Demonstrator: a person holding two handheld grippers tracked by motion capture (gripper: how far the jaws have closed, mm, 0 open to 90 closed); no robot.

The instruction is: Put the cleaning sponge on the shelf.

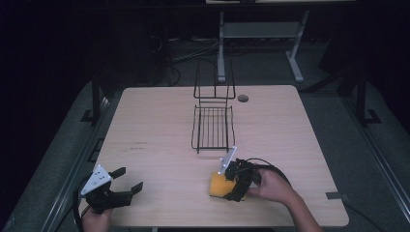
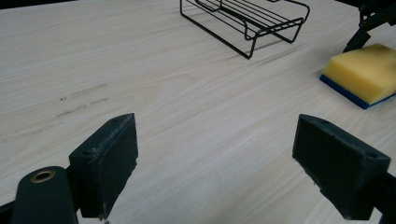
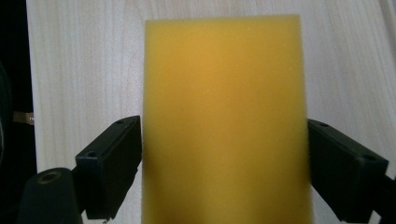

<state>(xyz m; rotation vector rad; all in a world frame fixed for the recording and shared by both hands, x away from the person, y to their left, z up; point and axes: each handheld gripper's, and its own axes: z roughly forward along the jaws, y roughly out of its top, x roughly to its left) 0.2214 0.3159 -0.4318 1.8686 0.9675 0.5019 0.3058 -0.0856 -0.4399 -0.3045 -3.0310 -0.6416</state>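
The sponge (image 1: 218, 185) lies flat on the surface (image 1: 154, 125), yellow side up with a blue layer beneath, toward 5 o'clock from the surface's middle and near its front edge. The right claw (image 1: 231, 186) sits over it from the right; in the right gripper view its jaws stand on either side of the sponge (image 3: 226, 121), right at its edges, though whether they press it I cannot tell. The left claw (image 1: 129, 181) is wide open near the 7 o'clock corner, holding nothing, well apart from the sponge (image 2: 362, 72). A black wire rack (image 1: 212, 126) stands just beyond the centre toward 12 o'clock, apart from both claws.
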